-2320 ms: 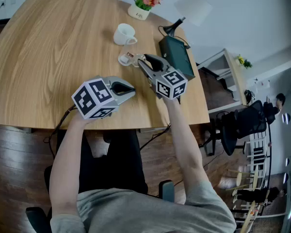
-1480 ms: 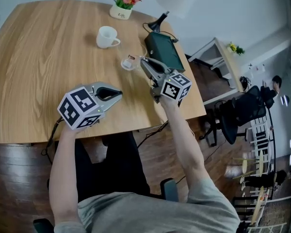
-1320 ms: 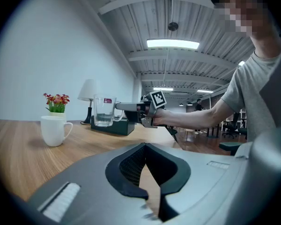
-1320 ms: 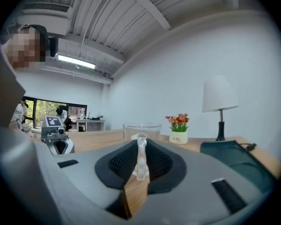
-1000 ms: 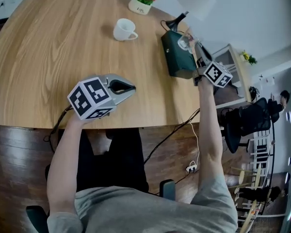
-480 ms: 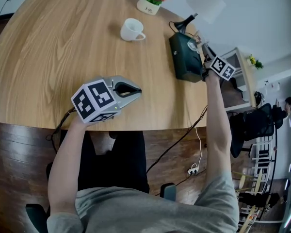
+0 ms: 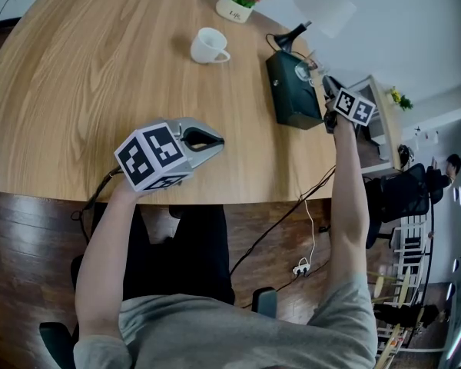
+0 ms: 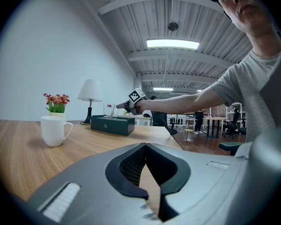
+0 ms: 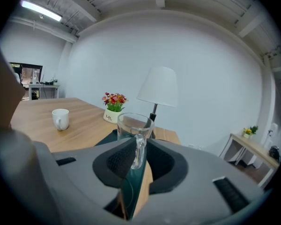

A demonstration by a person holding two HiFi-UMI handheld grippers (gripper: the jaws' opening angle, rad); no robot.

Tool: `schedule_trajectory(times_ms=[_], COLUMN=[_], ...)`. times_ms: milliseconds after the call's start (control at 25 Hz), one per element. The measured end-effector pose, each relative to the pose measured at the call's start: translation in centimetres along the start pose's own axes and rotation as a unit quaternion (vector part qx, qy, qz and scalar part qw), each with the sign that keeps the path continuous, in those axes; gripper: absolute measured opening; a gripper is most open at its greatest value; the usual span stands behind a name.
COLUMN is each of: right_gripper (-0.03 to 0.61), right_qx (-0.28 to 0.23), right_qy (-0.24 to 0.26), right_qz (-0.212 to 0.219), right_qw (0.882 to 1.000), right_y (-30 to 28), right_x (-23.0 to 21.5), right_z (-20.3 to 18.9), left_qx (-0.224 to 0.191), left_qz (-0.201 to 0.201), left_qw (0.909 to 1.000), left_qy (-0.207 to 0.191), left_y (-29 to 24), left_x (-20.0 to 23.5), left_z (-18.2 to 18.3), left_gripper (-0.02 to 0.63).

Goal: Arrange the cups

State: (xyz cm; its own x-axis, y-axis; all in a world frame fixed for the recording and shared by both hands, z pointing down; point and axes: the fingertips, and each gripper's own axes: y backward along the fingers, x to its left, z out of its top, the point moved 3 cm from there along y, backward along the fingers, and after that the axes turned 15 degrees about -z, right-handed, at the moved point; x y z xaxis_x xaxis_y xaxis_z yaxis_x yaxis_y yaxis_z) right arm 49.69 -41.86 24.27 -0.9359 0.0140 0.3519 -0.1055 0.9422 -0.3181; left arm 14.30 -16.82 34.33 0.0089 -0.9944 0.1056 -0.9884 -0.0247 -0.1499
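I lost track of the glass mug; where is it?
The mug is at the head view's upper right, on the green box by the lamp, handle between the jaws of the right gripper, which have just been opening.

The clear glass mug [image 9: 132, 123] stands on the dark green rectangular box [image 7: 292, 94], its handle between the right tool's [image 9: 139, 149] jaws. Left of that tool, well apart, the white ceramic mug [image 9: 61, 118] sits on the wooden counter [image 7: 100, 68]. The potted flowers [image 9: 113, 108] and white-shaded lamp [image 9: 158, 86] stand ahead of the tool.

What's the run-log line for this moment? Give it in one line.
right gripper: jaws just been opening, glass mug handle between | glass mug: on dark green box | left gripper: shut, empty
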Motion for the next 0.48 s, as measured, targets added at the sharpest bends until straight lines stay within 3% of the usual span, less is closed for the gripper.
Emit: schedule_trajectory(times_ms=[120,240,360,480], right_gripper=[0.083,0.081,0.081,0.083], right_qx=[-0.002,-0.037,-0.095,-0.130], right_qy=[0.012,0.028,0.064,0.106], right_qz=[-0.017,-0.024,0.063,0.180], right_qw=[1.000,0.999,0.991,0.969], right_y=[1.8,4.5,7.2,9.6], right_x=[-1.1,-0.1,6.3,14.6], right_z=[0.1,1.1,3.3,3.9], left_qx=[0.001,0.004,0.003,0.002], left_qz=[-0.002,-0.004,-0.002,0.001], left_qw=[1.0000,1.0000,1.0000,1.0000], left_qy=[0.000,0.000,-0.001,0.000], left_y=[-0.2,-0.1,0.1,-0.1], left_x=[0.0,-0.1,0.1,0.1], left_z=[0.1,0.0,0.0,0.1], left_gripper=[0.009,0.009,0.009,0.009])
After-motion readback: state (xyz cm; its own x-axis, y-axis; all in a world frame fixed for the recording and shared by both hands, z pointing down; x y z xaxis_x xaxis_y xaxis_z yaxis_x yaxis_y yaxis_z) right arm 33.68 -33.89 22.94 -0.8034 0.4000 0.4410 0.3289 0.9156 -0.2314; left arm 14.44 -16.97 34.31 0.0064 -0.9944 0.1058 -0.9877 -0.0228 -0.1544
